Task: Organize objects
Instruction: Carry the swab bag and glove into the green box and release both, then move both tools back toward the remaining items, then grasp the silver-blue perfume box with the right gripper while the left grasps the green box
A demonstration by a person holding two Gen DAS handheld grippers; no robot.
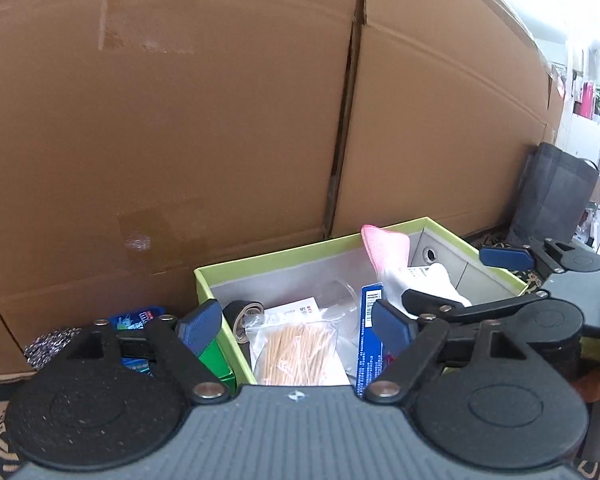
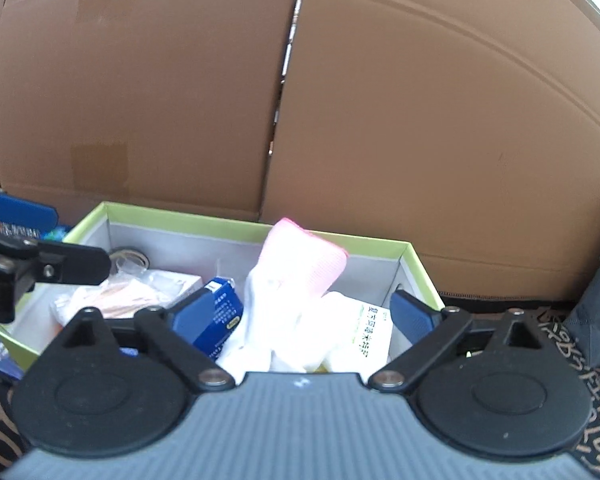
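Observation:
A lime-rimmed box with grey inner walls holds a bag of toothpicks, a black tape roll, a clear cup, a blue carton and a pink-and-white sock. My left gripper stands open over the box's near left part, nothing pressed between its blue pads. In the right wrist view the sock lies in the box beside the blue carton and a white packet. My right gripper is open above the sock, pads clear of it.
Tall cardboard cartons form a wall right behind the box. A green item and a blue packet lie outside the box's left wall. A dark grey bag stands at the right on patterned carpet.

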